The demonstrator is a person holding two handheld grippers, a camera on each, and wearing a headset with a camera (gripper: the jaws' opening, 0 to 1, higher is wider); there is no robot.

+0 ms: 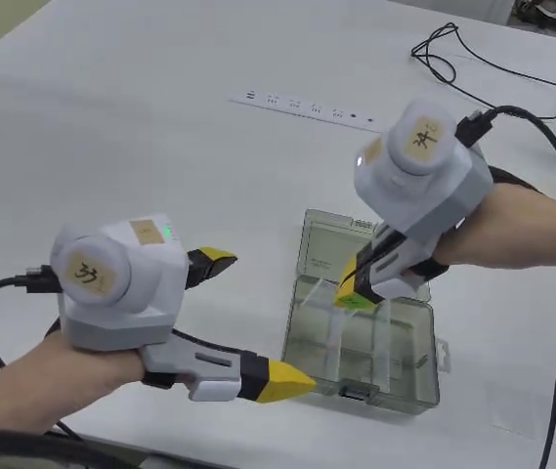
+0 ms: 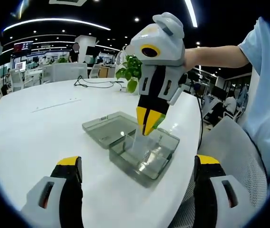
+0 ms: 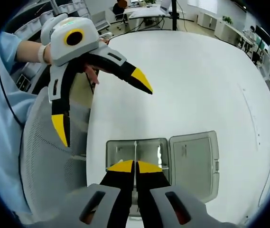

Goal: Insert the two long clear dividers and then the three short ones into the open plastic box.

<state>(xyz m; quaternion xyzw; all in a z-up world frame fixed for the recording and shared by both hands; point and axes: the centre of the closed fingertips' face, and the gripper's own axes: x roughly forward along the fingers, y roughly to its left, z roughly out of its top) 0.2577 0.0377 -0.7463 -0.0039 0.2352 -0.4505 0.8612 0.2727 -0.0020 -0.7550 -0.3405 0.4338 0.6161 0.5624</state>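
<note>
The open clear plastic box [image 1: 380, 393] sits near the table's front edge, its lid [image 1: 328, 242] folded back flat. My right gripper [image 1: 354, 296] reaches down over the box's far left part, shut on a thin clear divider [image 3: 135, 151] that stands edge-on into the box [image 3: 110, 153]. From the left gripper view, the right gripper [image 2: 148, 127] holds the divider [image 2: 138, 142] above the box [image 2: 134, 169]. Faint clear strips [image 1: 385, 342] stand inside the box. My left gripper [image 1: 251, 319] hovers open to the left of the box, holding nothing.
A white power strip [image 1: 307, 106] lies at the back of the white table [image 1: 141, 127]. Black cables [image 1: 444, 59] loop at the back right beside a green plant [image 2: 131, 71]. A grey chair [image 3: 54, 156] stands at the table's near edge.
</note>
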